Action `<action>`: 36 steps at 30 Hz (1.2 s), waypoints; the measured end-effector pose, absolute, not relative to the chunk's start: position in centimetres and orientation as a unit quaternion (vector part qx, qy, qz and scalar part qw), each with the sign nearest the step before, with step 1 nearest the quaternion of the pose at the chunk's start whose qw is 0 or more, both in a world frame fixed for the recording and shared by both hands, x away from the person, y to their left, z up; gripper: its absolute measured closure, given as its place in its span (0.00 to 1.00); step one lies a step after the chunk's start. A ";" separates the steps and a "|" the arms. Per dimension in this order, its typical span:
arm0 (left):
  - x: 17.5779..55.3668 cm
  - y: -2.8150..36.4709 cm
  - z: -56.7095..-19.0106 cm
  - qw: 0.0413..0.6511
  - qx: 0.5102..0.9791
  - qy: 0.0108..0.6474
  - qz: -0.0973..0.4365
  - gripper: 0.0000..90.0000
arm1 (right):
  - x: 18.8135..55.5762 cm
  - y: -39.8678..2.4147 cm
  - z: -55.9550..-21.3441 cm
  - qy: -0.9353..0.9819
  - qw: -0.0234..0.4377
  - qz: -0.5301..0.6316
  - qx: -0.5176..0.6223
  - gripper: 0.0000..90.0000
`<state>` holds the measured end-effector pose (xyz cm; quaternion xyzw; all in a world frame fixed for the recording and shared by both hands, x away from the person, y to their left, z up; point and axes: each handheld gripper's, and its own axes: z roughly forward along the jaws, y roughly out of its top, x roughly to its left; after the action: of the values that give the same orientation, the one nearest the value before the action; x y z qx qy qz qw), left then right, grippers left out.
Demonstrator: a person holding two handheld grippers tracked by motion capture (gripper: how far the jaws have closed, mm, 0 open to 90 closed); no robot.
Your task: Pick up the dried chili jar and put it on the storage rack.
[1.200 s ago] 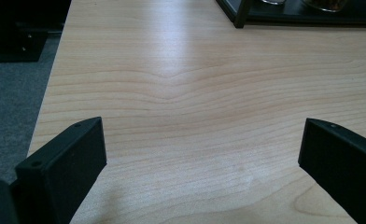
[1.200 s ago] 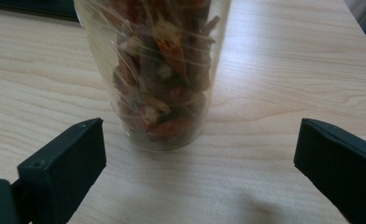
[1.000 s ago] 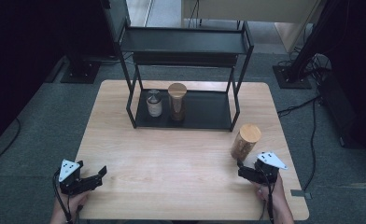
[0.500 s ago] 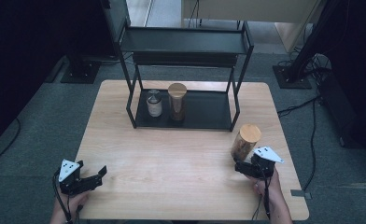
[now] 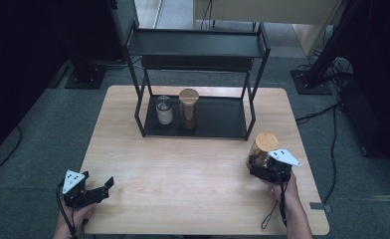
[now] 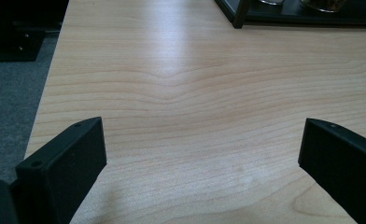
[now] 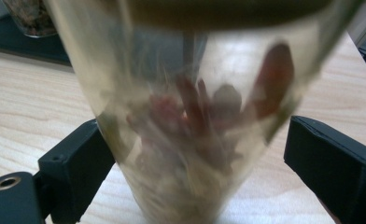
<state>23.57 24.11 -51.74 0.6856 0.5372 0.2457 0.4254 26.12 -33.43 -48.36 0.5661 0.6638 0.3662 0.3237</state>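
A clear glass jar [image 5: 265, 145] with a wooden lid stands on the table's right side, holding reddish-brown dried pieces [image 7: 195, 116]. My right gripper [image 5: 259, 164] is around its lower part. The jaws have just been closing, with the jar between them. In the right gripper view the left jaw lies against the glass, while a thin gap separates the right jaw from it. My left gripper [image 5: 106, 187] rests near the front left corner of the table, open wide [image 6: 202, 154] over bare wood.
A black two-tier rack [image 5: 198, 46] stands at the back middle of the table. Its lower tray [image 5: 223, 119] carries a small metal-lidded jar [image 5: 164, 110] and a taller wooden-lidded jar [image 5: 188, 107]. Dark floor and cables surround the wooden table [image 5: 183, 164].
My right gripper moved forward onto the jar and its jaws narrowed around the glass. The left gripper stayed put.
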 end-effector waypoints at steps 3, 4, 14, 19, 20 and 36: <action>23.6 24.1 -51.7 0.426 0.685 0.537 0.246 0.01 | 26.4 -33.2 -48.0 0.664 0.328 0.364 0.565 0.15; 23.6 24.1 -51.7 0.426 0.685 0.537 0.245 0.01 | 26.5 -33.2 -47.9 0.665 0.326 0.365 0.564 0.16; 23.6 24.1 -51.7 0.427 0.686 0.537 0.244 0.01 | 27.0 -32.7 -47.2 0.662 0.329 0.369 0.563 0.25; 23.6 24.1 -51.7 0.427 0.686 0.537 0.244 0.01 | 27.2 -32.4 -46.9 0.661 0.328 0.364 0.567 0.27; 23.6 24.2 -51.7 0.427 0.686 0.537 0.243 0.01 | 27.2 -32.4 -46.9 0.660 0.328 0.364 0.569 0.27; 23.6 24.2 -51.8 0.429 0.685 0.537 0.242 0.01 | 28.6 -30.2 -46.5 0.664 0.316 0.361 0.573 0.27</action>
<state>23.61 24.20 -51.75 0.6849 0.5369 0.2421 0.4291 28.63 -30.18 -46.52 0.5730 0.6643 0.3612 0.3160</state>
